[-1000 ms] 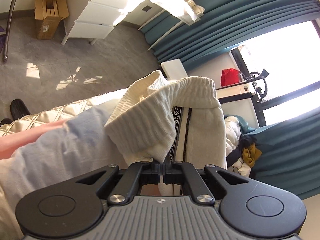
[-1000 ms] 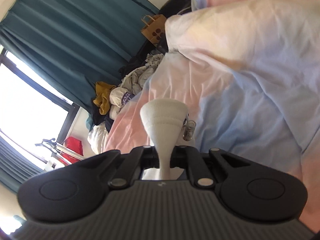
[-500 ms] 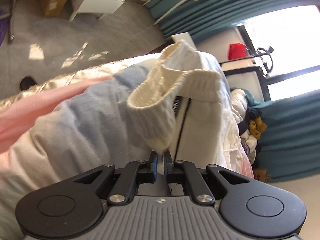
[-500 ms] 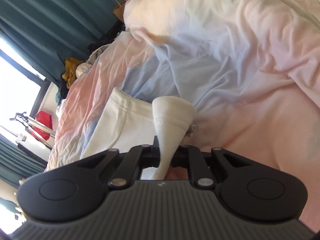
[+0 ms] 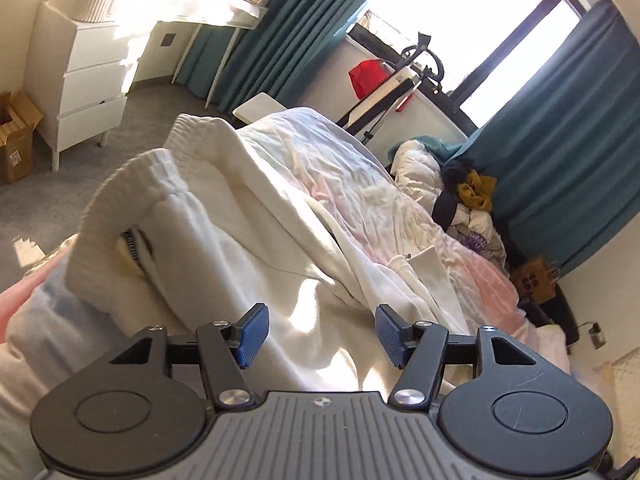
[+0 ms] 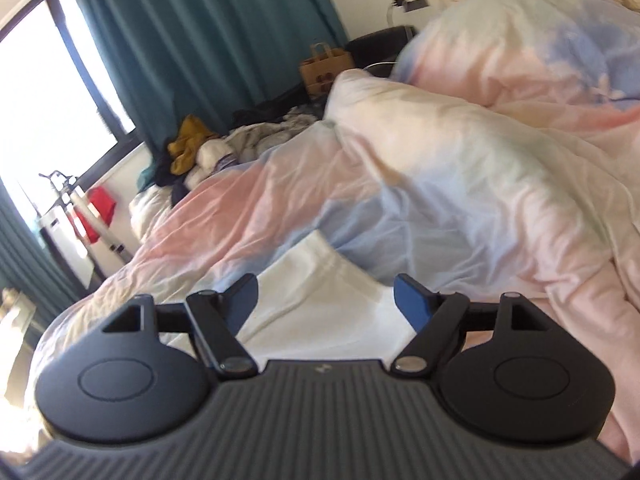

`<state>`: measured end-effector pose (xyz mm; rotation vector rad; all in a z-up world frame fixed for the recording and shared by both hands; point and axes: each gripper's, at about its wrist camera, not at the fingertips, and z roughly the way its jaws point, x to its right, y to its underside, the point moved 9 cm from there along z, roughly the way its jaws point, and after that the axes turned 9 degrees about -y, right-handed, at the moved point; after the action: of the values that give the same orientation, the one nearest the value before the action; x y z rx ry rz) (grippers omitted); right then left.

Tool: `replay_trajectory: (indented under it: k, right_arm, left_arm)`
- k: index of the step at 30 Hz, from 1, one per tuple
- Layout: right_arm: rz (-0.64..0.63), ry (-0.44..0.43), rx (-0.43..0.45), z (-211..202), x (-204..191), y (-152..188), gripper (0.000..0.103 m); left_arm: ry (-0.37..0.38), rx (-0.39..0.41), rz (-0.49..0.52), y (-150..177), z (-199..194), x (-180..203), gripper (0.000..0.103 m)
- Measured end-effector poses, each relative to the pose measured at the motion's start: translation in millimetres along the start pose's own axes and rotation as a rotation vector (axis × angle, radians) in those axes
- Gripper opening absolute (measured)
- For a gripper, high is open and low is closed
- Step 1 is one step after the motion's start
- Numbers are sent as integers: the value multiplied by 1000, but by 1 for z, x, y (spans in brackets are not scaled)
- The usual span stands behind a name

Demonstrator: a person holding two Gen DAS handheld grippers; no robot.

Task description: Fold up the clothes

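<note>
A cream-white sweatshirt (image 5: 224, 216) with ribbed cuffs and hem lies folded over itself on the bed. Its ribbed hem (image 5: 108, 208) stands up at the left in the left wrist view. My left gripper (image 5: 318, 334) is open and empty, just above the garment. In the right wrist view the same white garment (image 6: 320, 300) lies flat under my right gripper (image 6: 324, 300), which is open and empty. The blue pads (image 5: 252, 334) of the left gripper stand wide apart.
The bed has a pink and blue duvet (image 6: 460, 184) bunched at the right. A pile of clothes (image 5: 472, 200) sits by the teal curtains (image 5: 560, 152). A white drawer unit (image 5: 92, 76), a cardboard box (image 5: 16, 140) and a paper bag (image 6: 324, 66) stand on the floor.
Both grippers have opened and let go of the sweatshirt's ribbed parts. The garment now lies on the bed, and both grippers have drawn back and tilted up.
</note>
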<state>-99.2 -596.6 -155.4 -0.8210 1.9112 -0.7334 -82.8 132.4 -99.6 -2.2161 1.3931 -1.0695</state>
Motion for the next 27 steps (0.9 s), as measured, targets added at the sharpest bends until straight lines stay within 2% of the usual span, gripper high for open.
replay_trajectory:
  k: [5,8,11,15,18,22,27]
  right_arm:
    - [-149,-154,-98,28,-100,14,77]
    - [-206,-248,-150,42,-155,26,76]
    - [-268,-324,-215,61,-205,46,76]
    - [-373,-428,-323,97,-272,85,76]
    - [-465,-486,-411,130,-319,118,76]
    - [-613,-502,-507,175,-366,161,76]
    - [-660,-517,-618,216,-398,201,75]
  left_arm:
    - [-10,-48,99,10,79,72,61]
    - [-18,-110,136,15,131,99,61]
    - [-29,-147,125,13,180,108,60]
    - [3,-156,120,13,229,102,55]
    - [44,-123,122,12,247,95,51]
    - [67,-93,105,8,257,92,40]
    - [113,-69,93,1,264,91,30]
